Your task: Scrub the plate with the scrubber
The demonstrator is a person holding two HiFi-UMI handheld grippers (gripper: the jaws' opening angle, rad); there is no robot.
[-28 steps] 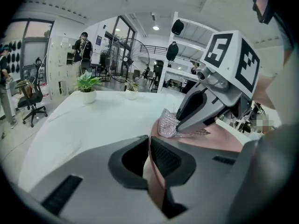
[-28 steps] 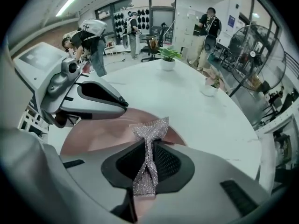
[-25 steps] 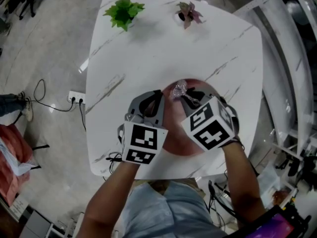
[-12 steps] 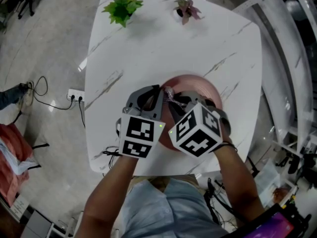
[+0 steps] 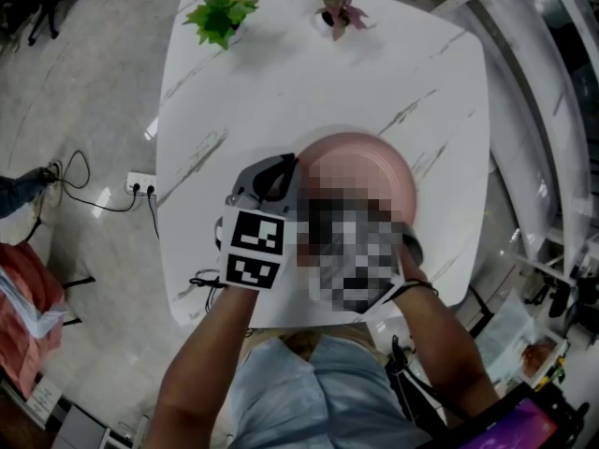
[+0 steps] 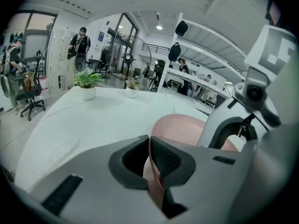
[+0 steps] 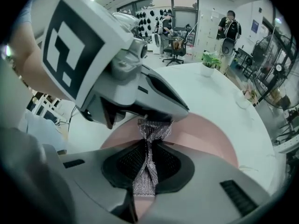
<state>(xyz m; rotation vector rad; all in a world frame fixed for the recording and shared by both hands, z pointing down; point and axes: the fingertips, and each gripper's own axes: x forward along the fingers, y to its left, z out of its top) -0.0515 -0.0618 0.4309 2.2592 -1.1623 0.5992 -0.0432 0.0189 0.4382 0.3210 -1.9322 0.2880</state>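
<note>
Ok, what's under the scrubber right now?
The pink plate lies under the scrubber pinched in the right gripper. Whether its tip touches the plate is hidden by the left gripper's body.

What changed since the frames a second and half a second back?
The right gripper, shut on the scrubber, slid across the plate toward the person and the left gripper, baring the plate's far half. Nothing was grabbed or released. The left gripper kept its clamp on the plate's rim; the plate stayed put on the table.

We see our left hand-held gripper (image 6: 149, 146) clamped on the rim of the pink plate (image 6: 183, 126), which rests on the white bench (image 6: 93, 120) with a green potted plant (image 6: 87, 81) beyond
</note>
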